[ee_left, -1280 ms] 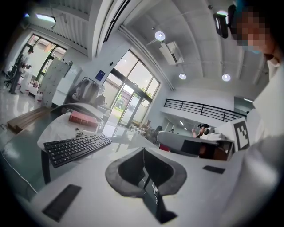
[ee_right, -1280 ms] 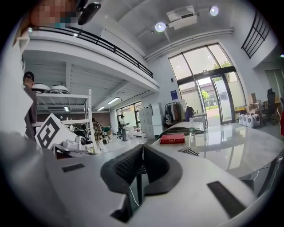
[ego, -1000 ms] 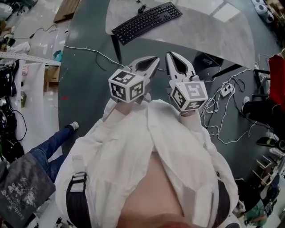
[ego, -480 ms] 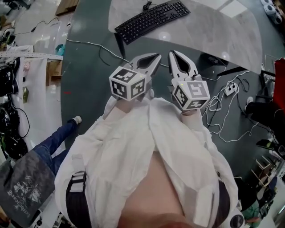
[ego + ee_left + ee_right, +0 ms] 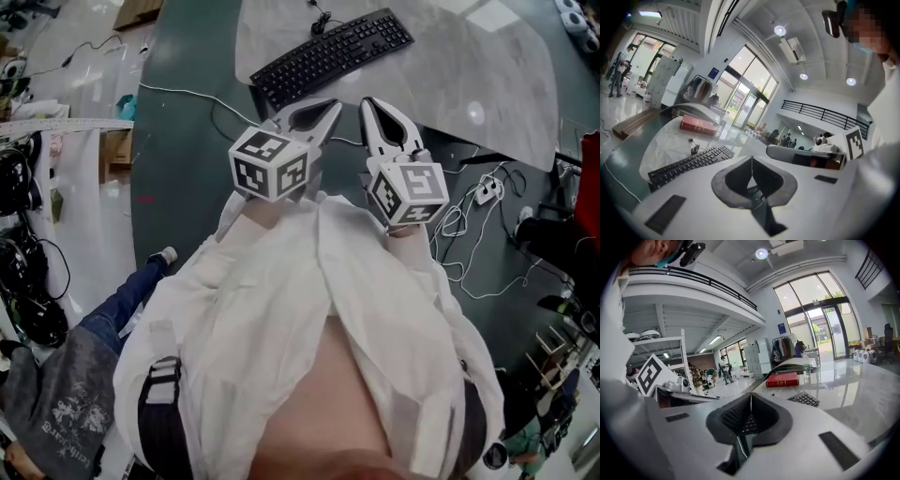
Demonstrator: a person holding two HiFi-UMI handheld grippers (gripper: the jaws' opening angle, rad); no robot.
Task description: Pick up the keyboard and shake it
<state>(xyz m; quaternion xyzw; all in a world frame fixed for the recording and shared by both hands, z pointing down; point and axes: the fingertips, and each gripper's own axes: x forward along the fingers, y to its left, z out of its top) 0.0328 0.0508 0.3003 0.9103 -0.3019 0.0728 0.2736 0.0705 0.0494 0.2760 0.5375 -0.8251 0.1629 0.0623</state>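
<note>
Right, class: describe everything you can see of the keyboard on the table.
The keyboard is black, plastic-looking, full-width with rows of keys. It lies flat, keys up, diagonally on the pale marbled table, one end near the edge. A thin black cable runs from its far side. Only the table touches it.

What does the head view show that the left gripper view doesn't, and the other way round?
Only the head view shows the white power strip lying on the dark floor. Only the left gripper view shows the red book on the table and the ceiling lights. Both show the black keyboard lying on that pale table.
</note>
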